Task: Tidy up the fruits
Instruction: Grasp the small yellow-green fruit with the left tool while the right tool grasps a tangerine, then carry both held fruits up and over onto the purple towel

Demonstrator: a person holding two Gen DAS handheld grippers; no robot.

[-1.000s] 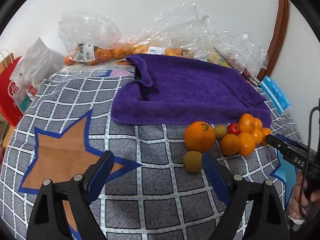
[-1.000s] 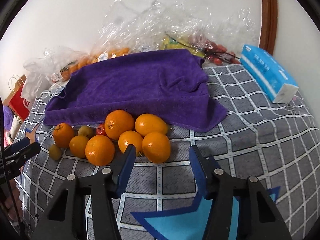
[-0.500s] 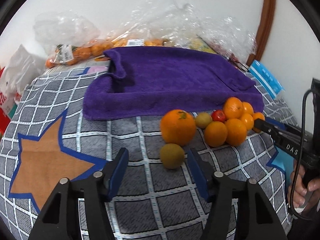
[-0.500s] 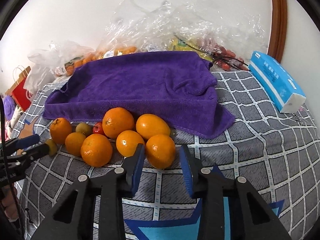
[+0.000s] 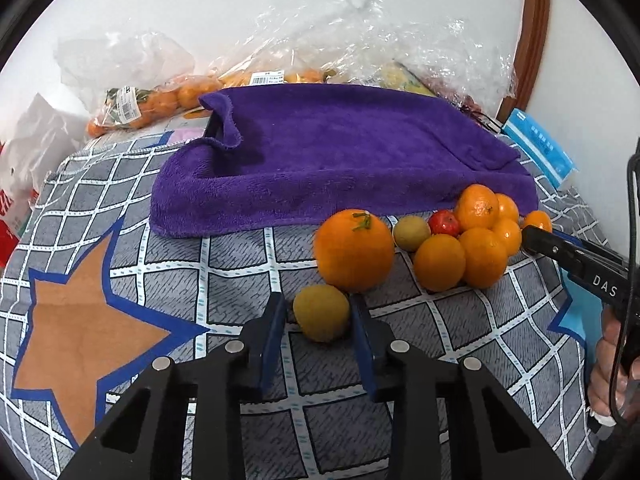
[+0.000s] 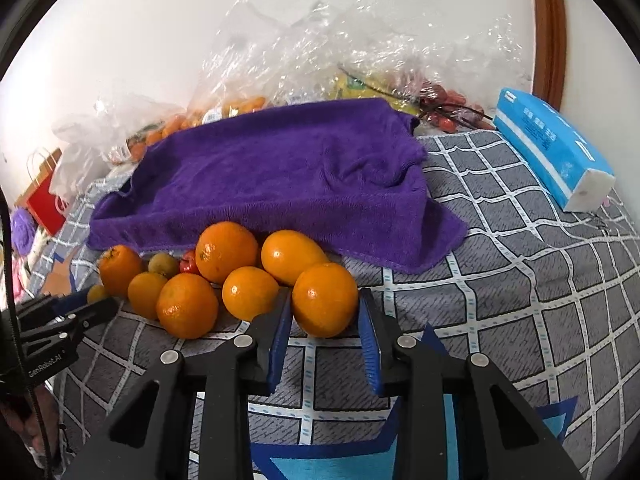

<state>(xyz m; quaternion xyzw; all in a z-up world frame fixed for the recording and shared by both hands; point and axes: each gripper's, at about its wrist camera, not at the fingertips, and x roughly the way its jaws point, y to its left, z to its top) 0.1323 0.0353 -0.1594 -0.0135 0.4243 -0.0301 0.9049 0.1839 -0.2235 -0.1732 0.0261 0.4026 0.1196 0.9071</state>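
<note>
Black left gripper [image 5: 318, 316] — blue pads, silver screws.

Cloth cover [image 5: 248, 264]: grey, white grid lines, brown star edged in blue. Towel [image 5: 340, 156]: solid purple. Oranges [image 6: 324, 300]: orange. Small fruit [image 5: 322, 312]: yellow-green. One fruit [image 5: 444, 223]: red. Tissue pack [image 6: 552, 148]: blue and white. Fingers [image 5: 276, 332]: black, blue pads.

Left gripper [image 5: 318, 322] angled down, jaws just closing snug on the yellow-green fruit [image 5: 321, 312]; right gripper [image 6: 325, 316] likewise clamped round an orange [image 6: 325, 299].
</note>
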